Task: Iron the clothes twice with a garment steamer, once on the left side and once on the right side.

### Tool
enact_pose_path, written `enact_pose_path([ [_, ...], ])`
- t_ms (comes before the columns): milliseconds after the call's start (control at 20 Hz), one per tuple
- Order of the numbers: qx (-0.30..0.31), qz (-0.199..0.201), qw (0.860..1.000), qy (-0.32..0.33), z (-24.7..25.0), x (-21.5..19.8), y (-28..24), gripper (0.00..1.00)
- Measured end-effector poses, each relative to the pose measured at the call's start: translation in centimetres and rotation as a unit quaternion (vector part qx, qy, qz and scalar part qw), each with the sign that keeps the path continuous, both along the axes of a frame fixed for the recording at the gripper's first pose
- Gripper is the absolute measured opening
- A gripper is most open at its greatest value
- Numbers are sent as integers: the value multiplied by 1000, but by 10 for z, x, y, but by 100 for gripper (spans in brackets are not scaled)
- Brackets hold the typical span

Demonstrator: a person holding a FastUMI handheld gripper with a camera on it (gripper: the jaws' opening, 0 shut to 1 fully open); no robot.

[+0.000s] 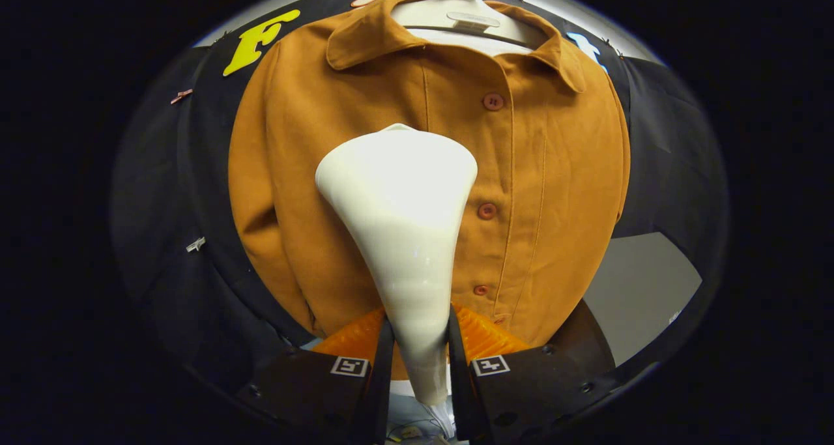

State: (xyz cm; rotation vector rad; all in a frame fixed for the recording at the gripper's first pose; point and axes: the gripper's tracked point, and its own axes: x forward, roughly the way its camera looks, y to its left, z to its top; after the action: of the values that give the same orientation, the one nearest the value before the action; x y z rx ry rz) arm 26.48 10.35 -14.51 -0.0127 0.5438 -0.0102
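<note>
Black booth wall's hanging a brown jacket (365, 171) mid-frame; gripper (417, 350) is clamping the steamer (401, 197), head pointing up, left of the buttons.

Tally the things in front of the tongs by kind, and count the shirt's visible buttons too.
Garment steamer, gripped between the fingers of the tongs: 1
Brown shirt, hanging just beyond the steamer head: 1
White hanger in the shirt's collar: 1
Buttons showing down the shirt's front: 3
Total: 6
</note>
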Motion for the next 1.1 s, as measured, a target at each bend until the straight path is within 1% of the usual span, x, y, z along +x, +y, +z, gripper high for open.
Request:
enact_pose_path([
  [400,10,9,999,52,-44,-3,5,43],
  [850,19,10,993,114,-96,-22,1,43],
  [1100,22,6,989,145,-107,-36,-2,43],
])
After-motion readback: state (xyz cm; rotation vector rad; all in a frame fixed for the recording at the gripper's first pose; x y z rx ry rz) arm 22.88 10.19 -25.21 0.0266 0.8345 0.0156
